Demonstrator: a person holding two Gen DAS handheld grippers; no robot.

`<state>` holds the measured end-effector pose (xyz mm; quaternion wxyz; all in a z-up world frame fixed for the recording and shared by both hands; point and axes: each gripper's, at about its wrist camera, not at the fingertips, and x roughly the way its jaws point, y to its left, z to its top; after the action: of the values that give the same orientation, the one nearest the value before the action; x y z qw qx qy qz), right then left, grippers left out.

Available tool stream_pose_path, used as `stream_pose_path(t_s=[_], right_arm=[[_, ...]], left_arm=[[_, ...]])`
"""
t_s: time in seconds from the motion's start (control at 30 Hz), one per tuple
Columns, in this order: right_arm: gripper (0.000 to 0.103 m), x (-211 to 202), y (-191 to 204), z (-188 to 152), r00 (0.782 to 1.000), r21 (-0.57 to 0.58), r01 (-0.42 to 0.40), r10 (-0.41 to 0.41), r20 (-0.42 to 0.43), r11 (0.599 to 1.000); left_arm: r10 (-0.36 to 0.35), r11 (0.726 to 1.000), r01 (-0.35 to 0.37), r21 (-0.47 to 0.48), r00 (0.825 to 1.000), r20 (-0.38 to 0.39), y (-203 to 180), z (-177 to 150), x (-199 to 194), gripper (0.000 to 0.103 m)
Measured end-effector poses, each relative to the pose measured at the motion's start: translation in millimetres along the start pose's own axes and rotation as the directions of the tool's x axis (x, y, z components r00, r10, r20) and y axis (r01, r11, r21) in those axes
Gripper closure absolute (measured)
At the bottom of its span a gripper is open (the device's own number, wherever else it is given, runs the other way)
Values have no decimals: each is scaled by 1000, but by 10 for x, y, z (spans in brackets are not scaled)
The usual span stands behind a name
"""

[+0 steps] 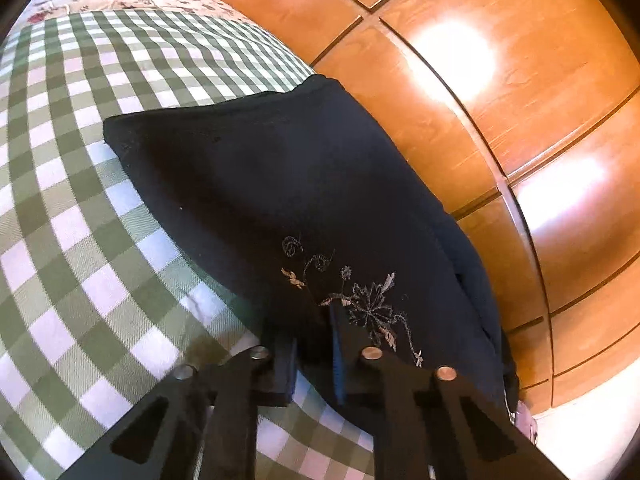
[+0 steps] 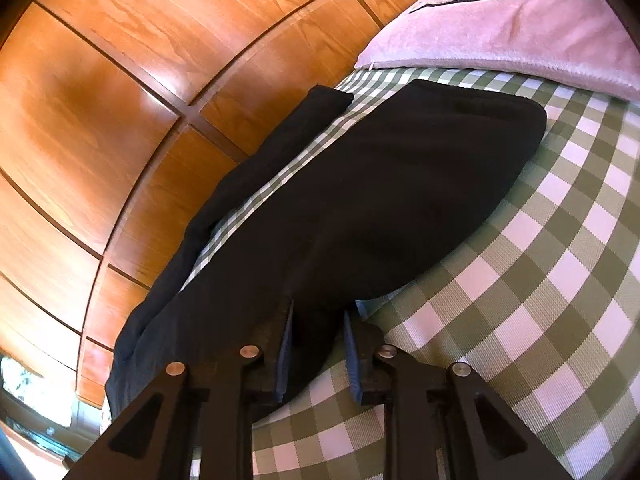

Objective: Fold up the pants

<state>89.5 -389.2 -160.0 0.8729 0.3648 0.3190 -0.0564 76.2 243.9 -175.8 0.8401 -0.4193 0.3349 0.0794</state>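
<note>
both jaws pinch the near edge of the black embroidered fabric pants [image 1: 280, 184] lying flat on the green-and-white checked bedsheet [image 1: 80, 240] (beside a wooden wardrobe [image 1: 480, 80]): left gripper [image 1: 314, 344], right gripper [image 2: 318, 344], likely readying a fold.

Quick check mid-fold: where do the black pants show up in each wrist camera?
Left wrist: black pants fill the centre, embroidered flowers near the left tool.
Right wrist: pants run centre to lower left, edge between the right tool fingers.
Shared landmark: green checked bedcover.
</note>
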Motion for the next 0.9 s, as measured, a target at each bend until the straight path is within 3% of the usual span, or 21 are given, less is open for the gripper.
stream_pose_path(t_s=[0.2,0.43,0.9], right_arm=[[89,-77,98,30,999,-47,47,-47,16,998],[92,-401,222,30,998,-138,54,-48,50,989],[92,-807,26,-372,996,-170,52,-63,-59,984]], left_arm=[[-12,998,10,59,999,34,-79,24,-171,96],[-61,986,45,162,993,97,-222,24,-679,97],[31,993,-35,116,999,31,308,-310,-1231,96]])
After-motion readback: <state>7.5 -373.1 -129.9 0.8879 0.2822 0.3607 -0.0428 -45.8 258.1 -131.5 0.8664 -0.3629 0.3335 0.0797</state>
